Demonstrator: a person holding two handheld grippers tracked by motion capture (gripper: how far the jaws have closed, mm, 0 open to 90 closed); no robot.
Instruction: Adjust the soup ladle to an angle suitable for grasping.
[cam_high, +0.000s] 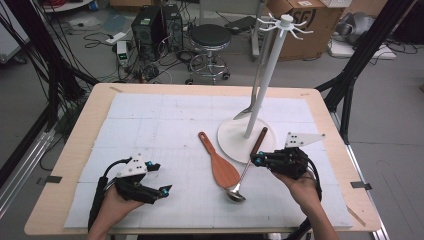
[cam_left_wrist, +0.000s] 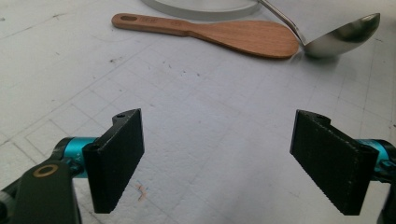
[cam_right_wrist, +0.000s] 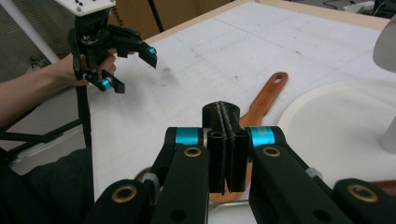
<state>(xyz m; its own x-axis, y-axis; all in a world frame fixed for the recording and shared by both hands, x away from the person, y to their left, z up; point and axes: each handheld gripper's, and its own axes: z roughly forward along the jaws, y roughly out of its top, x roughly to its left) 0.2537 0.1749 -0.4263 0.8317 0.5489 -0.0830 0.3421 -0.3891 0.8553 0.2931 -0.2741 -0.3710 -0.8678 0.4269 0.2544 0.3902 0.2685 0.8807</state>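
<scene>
Right tool (cam_high: 256, 160) pinched shut above ladle (cam_high: 239, 187) handle, holding nothing; reopen before descending. Left tool (cam_high: 159, 178) wide, idle at 7 o'clock.

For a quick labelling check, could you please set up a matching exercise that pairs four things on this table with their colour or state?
Things:
1. paddle
2. ladle
3. left tool
4. right tool

States:
A. jaws shut, nothing between them
B. shiny metal bowl, dark handle resting on the stand base
C. jaws wide apart above bare mat
D. reddish wood, lying flat, hole in the handle

Pairs: 1-D, 2-B, 3-C, 4-A
</scene>
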